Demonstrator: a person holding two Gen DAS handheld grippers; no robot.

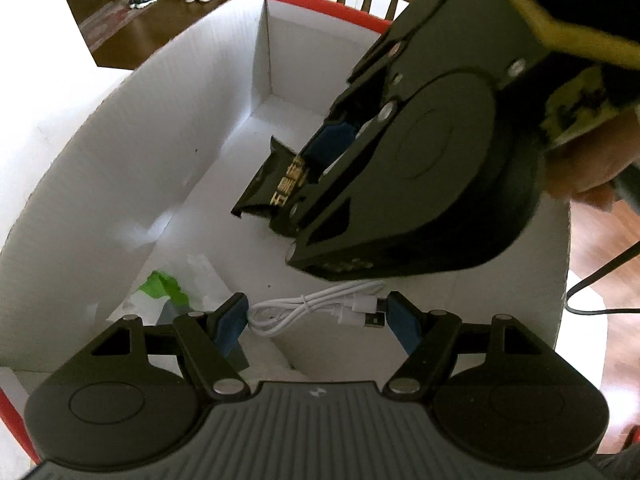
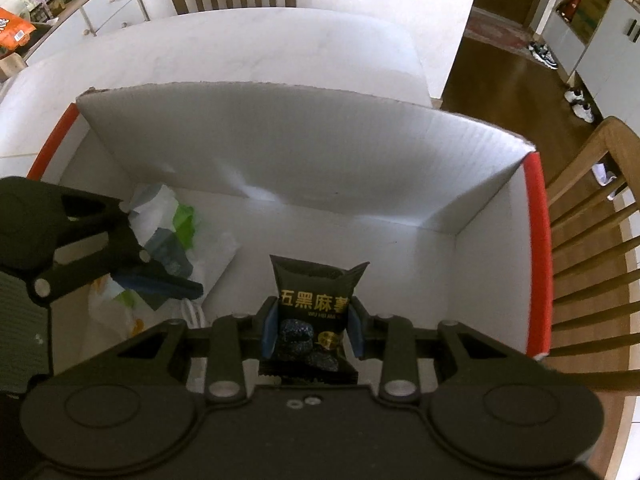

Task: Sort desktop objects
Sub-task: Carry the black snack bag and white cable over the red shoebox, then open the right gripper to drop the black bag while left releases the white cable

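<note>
Judging by its look, the black snack packet is light, soft and crinkly: a sealed foil pouch that gives under pressure and could slip on its glossy skin. Your right gripper is closed on it, blue pads pinching both side edges at lower centre of the right view, the packet hanging over the floor of the white box. That hold across the filled middle looks sound; the flat crimped ends would fold and slide, so avoid them if you regrip. Squeeze no harder, since the contents may crush.

Your left gripper stands well open with nothing between its pads. Just ahead of it, at lower centre of the left view, lies the coiled white cable on the box floor. You should find it limp and light, so take it across the tied bundle, not by a loose plug end. The crumpled bags at left are flimsy too.
</note>
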